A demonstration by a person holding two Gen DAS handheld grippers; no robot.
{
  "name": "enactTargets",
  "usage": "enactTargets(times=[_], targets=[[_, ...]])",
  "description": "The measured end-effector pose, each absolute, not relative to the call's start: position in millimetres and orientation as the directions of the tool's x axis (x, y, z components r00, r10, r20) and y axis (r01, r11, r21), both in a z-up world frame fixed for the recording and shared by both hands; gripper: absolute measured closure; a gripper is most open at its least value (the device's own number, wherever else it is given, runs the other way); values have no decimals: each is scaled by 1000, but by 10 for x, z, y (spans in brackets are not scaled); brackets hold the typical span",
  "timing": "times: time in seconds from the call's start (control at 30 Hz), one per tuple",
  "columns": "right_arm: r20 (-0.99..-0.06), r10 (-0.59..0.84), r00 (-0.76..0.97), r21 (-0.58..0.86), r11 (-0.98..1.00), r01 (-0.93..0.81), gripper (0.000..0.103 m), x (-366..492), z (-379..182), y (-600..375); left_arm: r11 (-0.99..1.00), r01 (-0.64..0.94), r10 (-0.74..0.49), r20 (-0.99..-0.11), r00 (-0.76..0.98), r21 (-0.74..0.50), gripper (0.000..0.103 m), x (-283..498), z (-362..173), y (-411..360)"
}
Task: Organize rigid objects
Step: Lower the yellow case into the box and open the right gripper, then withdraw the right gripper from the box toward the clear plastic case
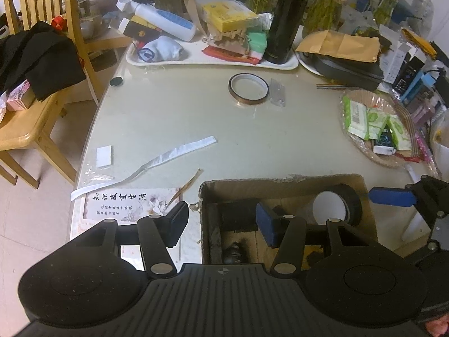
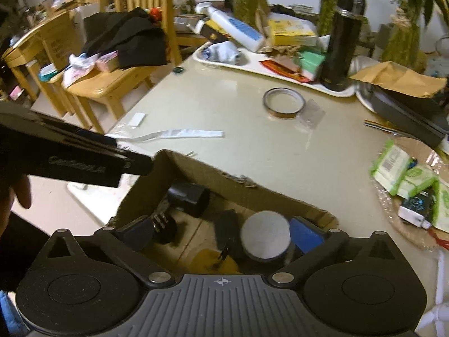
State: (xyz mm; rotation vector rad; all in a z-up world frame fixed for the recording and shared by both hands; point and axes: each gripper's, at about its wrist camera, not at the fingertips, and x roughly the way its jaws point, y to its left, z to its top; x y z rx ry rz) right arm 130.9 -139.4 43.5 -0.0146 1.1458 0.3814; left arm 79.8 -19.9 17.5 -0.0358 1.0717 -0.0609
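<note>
A cardboard box (image 1: 283, 185) is seen at the near edge of the table (image 1: 182, 118), at 6 o'clock in both wrist views. The left gripper (image 1: 221, 224) is held over the box's left wall, jaws wide apart and empty: one finger lies outside the box above a printed card (image 1: 123, 205), the other, blue-padded, inside it. The right gripper (image 2: 221, 233) is held low inside the box, jaws apart; a black tape roll (image 2: 265, 238) with a pale centre lies between its fingers, but contact with the pads cannot be told. In the left view the same roll leans at the box's 2 o'clock corner. Other dark items, among them a black block (image 2: 189, 199), are noted on the box floor. An amber tape ring (image 1: 248, 88) lies flat on the table at 12 o'clock, well apart from the box, with a clear packet (image 1: 277, 92) just beside it. A white paper strip (image 1: 168, 154) is seen at 10 o'clock, and a black flask (image 1: 289, 19) stands on a white tray (image 1: 213, 63) beyond
</note>
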Motion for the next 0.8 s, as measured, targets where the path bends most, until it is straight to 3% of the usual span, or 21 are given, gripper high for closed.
enactTargets(times=[0.37,0.43,0.5,0.57,0.8], targets=[[-911,131,392,60,981,-187,0,1381,385,-1541,998,12,-54,-859,510,-55,50,816,197,-170],[-910,107,401,41,985,-170,0,1390,385,-1569,998,11,-53,-851,522,-56,47,815,209,-172],[-907,90,412,28,988,-154,0,1394,396,-1595,998,12,-55,-839,542,-58,35,807,231,-177],[-899,76,432,19,991,-135,0,1398,422,-1625,998,15,-54,-818,573,-55,31,785,264,-188],[-869,38,494,12,998,-56,0,1421,513,-1745,999,22,-52,-776,629,-50,29,760,324,-217]])
